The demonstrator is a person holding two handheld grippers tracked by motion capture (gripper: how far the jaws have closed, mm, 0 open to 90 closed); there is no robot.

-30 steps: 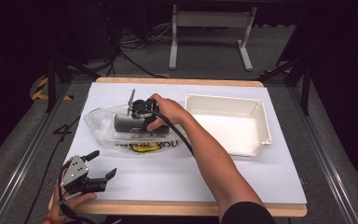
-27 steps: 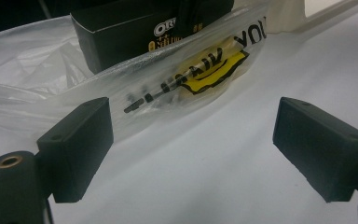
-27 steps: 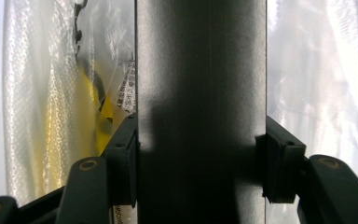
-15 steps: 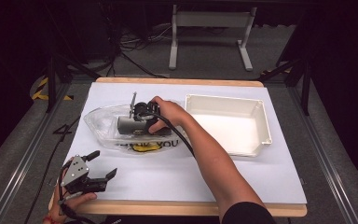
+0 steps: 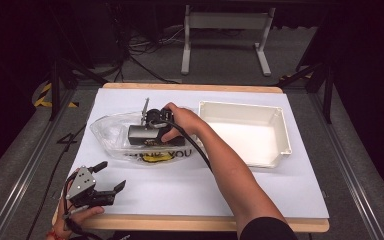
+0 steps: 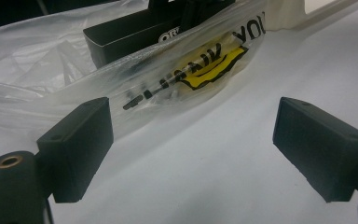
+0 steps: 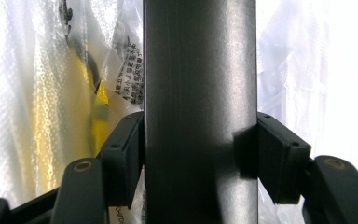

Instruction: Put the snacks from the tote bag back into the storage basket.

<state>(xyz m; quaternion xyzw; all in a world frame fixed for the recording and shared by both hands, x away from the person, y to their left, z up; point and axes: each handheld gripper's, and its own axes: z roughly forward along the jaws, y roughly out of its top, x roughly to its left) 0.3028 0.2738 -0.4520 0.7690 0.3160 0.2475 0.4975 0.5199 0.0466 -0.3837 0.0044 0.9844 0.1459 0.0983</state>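
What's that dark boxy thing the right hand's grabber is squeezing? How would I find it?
Start at the white sheet covering the table, then go left from the white tray to the crinkly clear plastic bag with a yellow smiley. The black box lies on that bag, clamped by the right gripper. It is the one dark, hard-edged block among pale, soft things.

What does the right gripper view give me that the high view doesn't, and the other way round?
Right gripper view: both pads pressed against the sides of the black box, and small print on the bag.

High view: the white tray beside the bag, the left gripper open near the table's front edge, and the right gripper lying over the plastic bag.

Both: black box, clear bag, its yellow print.
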